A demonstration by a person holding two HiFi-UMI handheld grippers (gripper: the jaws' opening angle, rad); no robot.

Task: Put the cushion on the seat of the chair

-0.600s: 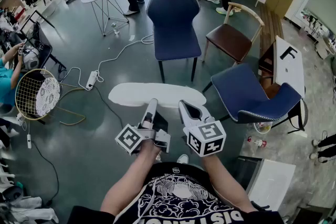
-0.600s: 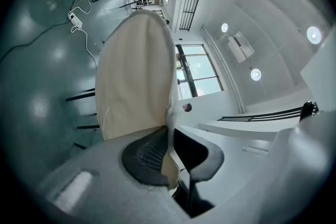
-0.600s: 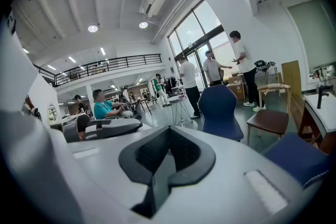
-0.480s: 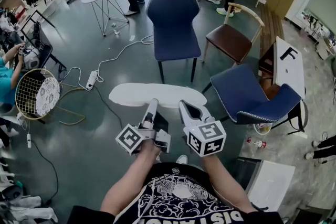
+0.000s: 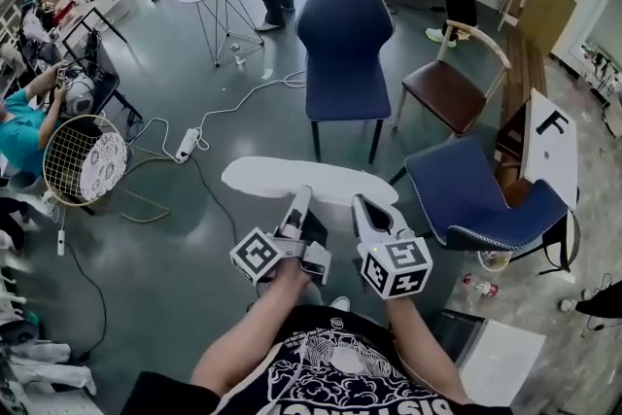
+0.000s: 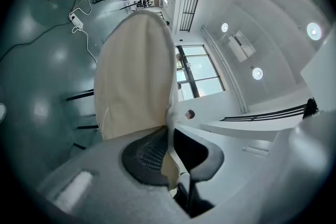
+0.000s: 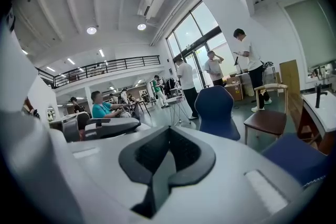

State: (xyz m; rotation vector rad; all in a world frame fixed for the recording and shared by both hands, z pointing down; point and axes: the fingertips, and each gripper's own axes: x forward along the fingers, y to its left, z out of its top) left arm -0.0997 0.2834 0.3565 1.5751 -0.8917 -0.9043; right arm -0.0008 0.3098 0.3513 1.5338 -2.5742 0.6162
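Apparently left tool (image 5: 301, 199) pinches cushion (image 5: 282, 178) near edge.

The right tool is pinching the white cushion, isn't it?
No. It is the left tool that is pinching the white cushion. The left gripper view shows the cushion's edge caught between its jaws. In the right gripper view, the right tool is closed with nothing in it.
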